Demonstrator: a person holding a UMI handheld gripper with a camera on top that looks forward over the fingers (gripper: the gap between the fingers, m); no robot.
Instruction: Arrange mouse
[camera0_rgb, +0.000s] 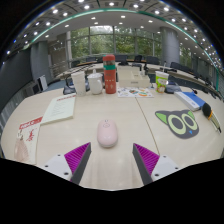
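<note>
A pale pink mouse (107, 133) rests on a light table (120, 112), just ahead of the spread gripper (111, 157) at twelve o'clock, untouched. A cat-face mat (177, 123) lies at two o'clock; a red-capped bottle (110, 76) stands beyond at twelve.

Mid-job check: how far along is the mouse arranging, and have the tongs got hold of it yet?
Nothing looks done so far: the pink mouse lies untouched on the table. In hand is the approach: the tongs are open, lined up with the mouse just ahead of their fingertips, a gap remaining. Left: close in, grip it, and carry it to its spot, possibly the cat-face mat to the right.
</note>
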